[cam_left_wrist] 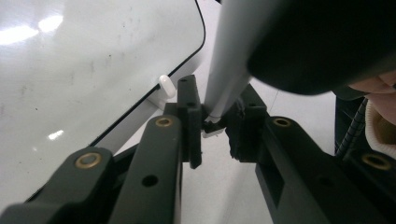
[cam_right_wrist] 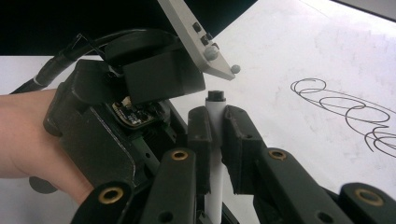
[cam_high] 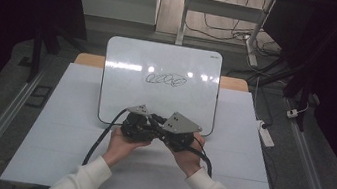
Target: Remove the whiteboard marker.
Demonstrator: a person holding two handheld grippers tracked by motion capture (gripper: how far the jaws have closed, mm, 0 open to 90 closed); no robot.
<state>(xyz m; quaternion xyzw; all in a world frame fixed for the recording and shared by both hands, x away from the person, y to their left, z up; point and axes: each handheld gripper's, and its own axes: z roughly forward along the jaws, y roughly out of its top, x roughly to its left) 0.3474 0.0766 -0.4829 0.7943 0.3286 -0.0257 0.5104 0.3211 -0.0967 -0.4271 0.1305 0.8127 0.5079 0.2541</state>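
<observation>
the task's thing is a slim white plastic marker pen (cam_right_wrist: 214,140), a smooth cylinder with a black end, held upright between the matte black fingers of the right gripper (cam_right_wrist: 214,122), whose pads press on its barrel from both sides. in the left gripper view the same pen (cam_left_wrist: 229,70) slants down between the black fingers of the left gripper (cam_left_wrist: 215,123), which have closed in on its lower end, where a small white tip piece sits; the pads stand tight against it. both grippers are dark, angular bodies with brass-ringed pivot holes, each topped by a grey three-cornered metal plate. in the high view the left gripper (cam_high: 137,125) and right gripper (cam_high: 178,132) meet nose to nose at the near edge of a glossy white rectangular whiteboard (cam_high: 125,68) with rounded corners and a thin dark rim. a looping black scribble (cam_high: 165,80) marks its middle. the board lies on a pale, matte worktop (cam_high: 62,149). small white clip (cam_left_wrist: 166,86) sits at the board's corner.
</observation>
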